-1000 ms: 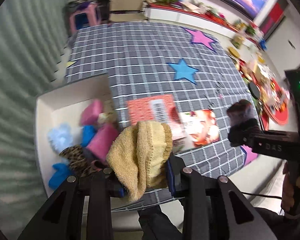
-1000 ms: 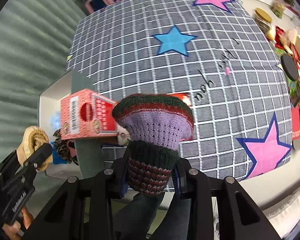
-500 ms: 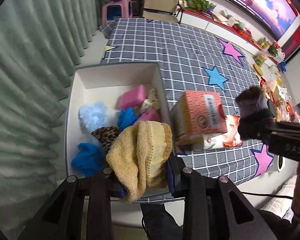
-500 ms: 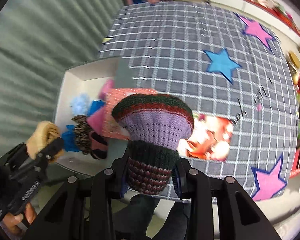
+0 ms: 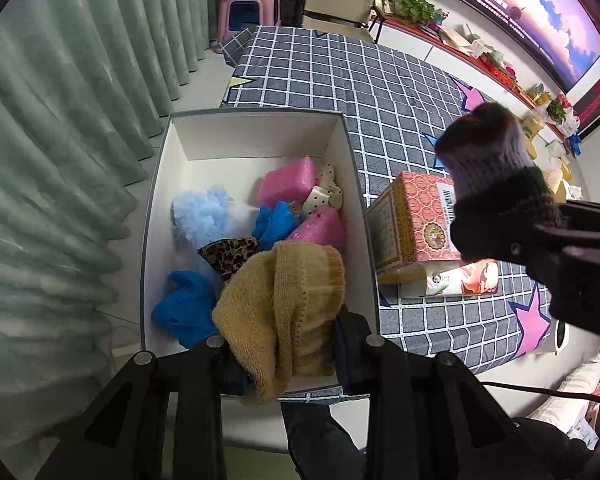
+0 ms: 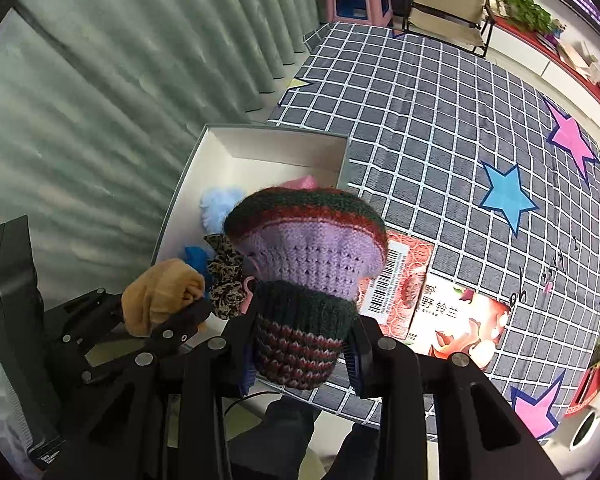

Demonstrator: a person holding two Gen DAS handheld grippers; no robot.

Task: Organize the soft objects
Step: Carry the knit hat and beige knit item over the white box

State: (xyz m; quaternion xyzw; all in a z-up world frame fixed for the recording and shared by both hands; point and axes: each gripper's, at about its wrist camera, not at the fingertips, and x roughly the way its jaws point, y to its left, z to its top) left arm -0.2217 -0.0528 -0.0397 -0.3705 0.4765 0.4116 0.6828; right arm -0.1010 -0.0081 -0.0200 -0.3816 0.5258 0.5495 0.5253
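Over the near end of the white box (image 5: 156,216), the left gripper (image 5: 280,344) holds a yellow knit hat (image 5: 284,304). Its two fingers are pressed tight on the hat's sides, and the hat hangs above the things in the box. Inside the box lie more soft things: a fluffy light blue ball (image 5: 204,212), two pink sponges (image 5: 288,182), a spotted bow (image 5: 324,196), bright blue cloths (image 5: 184,308) and a leopard-print scrunchie (image 5: 228,252).

To the right, the right gripper (image 6: 300,356) squeezes a striped knit hat (image 6: 304,280). This hat is purple in the middle, with dark green and red bands at the top and bottom. The fingers pinch its bottom band, and the hat stands up between them. In the right wrist view it sits in front of the box's right side and a red carton.

The red carton (image 5: 412,220) stands just beside the box, on top of a flat pack with a flower picture (image 5: 452,280). All of this rests on a grey checked cloth (image 5: 380,92) with blue and pink stars. Green curtains (image 5: 60,120) hang on the left. A pink stool (image 5: 250,12) stands far back.
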